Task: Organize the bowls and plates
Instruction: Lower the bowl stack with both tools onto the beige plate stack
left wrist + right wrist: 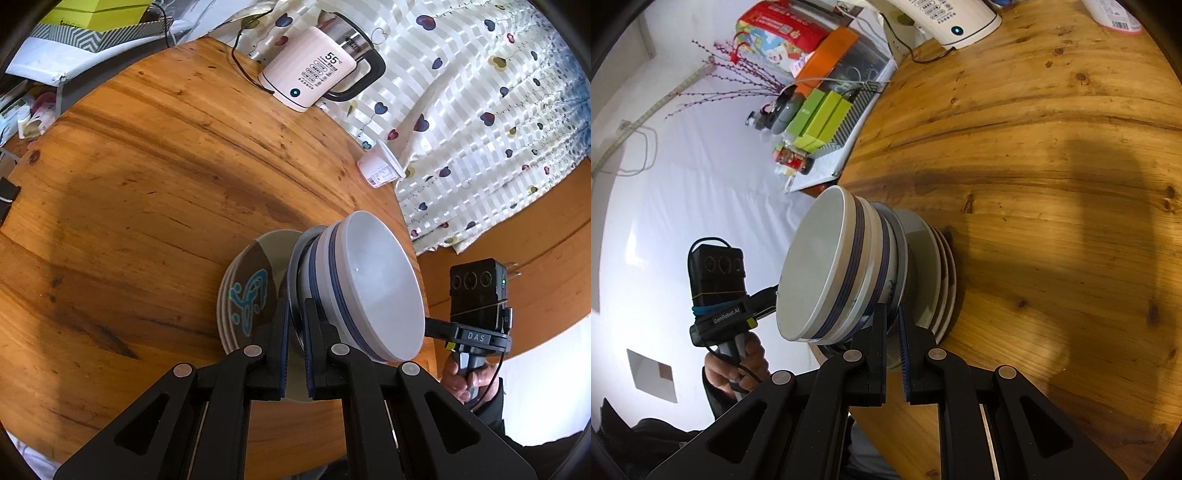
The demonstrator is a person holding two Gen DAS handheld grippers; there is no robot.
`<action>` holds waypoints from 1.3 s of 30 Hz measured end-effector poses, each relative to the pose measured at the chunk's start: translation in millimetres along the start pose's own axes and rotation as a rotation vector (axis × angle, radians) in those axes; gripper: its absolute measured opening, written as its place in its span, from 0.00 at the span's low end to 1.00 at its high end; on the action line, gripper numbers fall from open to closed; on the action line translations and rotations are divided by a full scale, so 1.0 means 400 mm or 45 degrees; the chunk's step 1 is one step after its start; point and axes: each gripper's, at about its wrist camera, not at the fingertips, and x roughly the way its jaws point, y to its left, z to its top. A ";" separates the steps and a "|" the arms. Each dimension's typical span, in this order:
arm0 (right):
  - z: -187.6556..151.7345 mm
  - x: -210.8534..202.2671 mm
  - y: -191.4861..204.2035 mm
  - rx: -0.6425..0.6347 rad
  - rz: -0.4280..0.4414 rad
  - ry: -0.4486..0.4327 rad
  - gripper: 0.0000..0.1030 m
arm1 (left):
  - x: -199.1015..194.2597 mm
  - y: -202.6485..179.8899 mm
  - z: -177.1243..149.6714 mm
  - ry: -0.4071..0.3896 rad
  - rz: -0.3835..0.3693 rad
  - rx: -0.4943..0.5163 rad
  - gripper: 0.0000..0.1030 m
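Both grippers clamp the plate (pixel 295 332) under the bowls (pixel 369 280) | keep level, move together over the worktop (pixel 147 166)

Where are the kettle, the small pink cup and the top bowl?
kettle (pixel 314 70), left wrist view, on its pink front panel
pink cup (pixel 378 168), left wrist view, on its side wall
top bowl (pixel 380 280), left wrist view, on its inner surface

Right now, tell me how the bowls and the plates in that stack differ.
The bowls sit on top; the plates lie beneath. The bowls are deep, white with blue bands near the rims; the plates are shallow, and one shows a turquoise pattern. Both are round dishes in one stack, and both grippers are shut on a rim low in that stack.
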 end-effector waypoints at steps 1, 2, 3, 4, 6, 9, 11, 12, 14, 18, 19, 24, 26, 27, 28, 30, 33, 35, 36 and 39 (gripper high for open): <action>0.001 0.003 0.000 0.001 -0.001 0.003 0.08 | 0.000 0.003 -0.001 -0.001 0.001 -0.003 0.06; 0.002 0.005 0.002 0.000 0.000 0.005 0.08 | -0.001 0.005 -0.001 -0.002 0.001 -0.004 0.06; 0.002 0.005 0.003 0.000 0.000 0.005 0.08 | -0.001 0.007 -0.001 -0.002 0.000 -0.007 0.06; 0.002 0.005 0.004 -0.001 0.001 0.006 0.08 | -0.001 0.010 -0.001 -0.003 -0.001 -0.010 0.06; 0.005 0.007 0.008 -0.004 -0.001 0.008 0.08 | -0.001 0.013 -0.001 -0.003 -0.001 -0.014 0.06; 0.007 0.008 0.010 -0.006 -0.001 0.010 0.08 | -0.002 0.017 -0.001 -0.006 -0.001 -0.019 0.06; 0.006 0.009 0.011 -0.006 -0.001 0.010 0.08 | -0.004 0.017 -0.002 -0.008 0.001 -0.022 0.06; 0.007 0.010 0.012 -0.006 -0.001 0.011 0.08 | -0.005 0.017 -0.003 -0.010 0.003 -0.022 0.06; 0.006 0.010 0.011 -0.006 -0.001 0.010 0.08 | -0.007 0.016 -0.005 -0.011 0.005 -0.022 0.06; 0.008 0.011 0.013 -0.007 -0.001 0.011 0.08 | -0.007 0.017 -0.005 -0.014 0.007 -0.027 0.06; 0.007 0.011 0.013 -0.007 -0.002 0.010 0.08 | -0.007 0.018 -0.006 -0.016 0.008 -0.028 0.06; 0.009 0.018 0.021 -0.017 -0.007 0.013 0.08 | -0.006 0.019 -0.007 -0.028 0.017 -0.026 0.06; 0.009 0.019 0.022 -0.020 -0.010 0.013 0.09 | -0.005 0.018 -0.008 -0.035 0.025 -0.023 0.06; 0.010 0.019 0.022 -0.020 -0.010 0.014 0.09 | -0.004 0.017 -0.009 -0.038 0.028 -0.022 0.06; 0.010 0.019 0.023 -0.020 -0.011 0.015 0.09 | -0.004 0.018 -0.008 -0.040 0.029 -0.022 0.06; 0.011 0.019 0.024 -0.020 -0.013 0.017 0.09 | -0.004 0.019 -0.009 -0.046 0.029 -0.025 0.06; 0.008 0.018 0.024 -0.024 -0.017 0.017 0.09 | -0.002 0.019 -0.009 -0.053 0.032 -0.028 0.06; 0.009 0.019 0.025 -0.024 -0.017 0.016 0.09 | -0.001 0.018 -0.009 -0.058 0.036 -0.028 0.06; 0.009 0.019 0.025 -0.025 -0.018 0.015 0.09 | -0.001 0.017 -0.010 -0.060 0.041 -0.025 0.06; 0.010 0.021 0.026 -0.027 -0.021 0.017 0.09 | -0.001 0.012 -0.011 -0.067 0.055 -0.017 0.06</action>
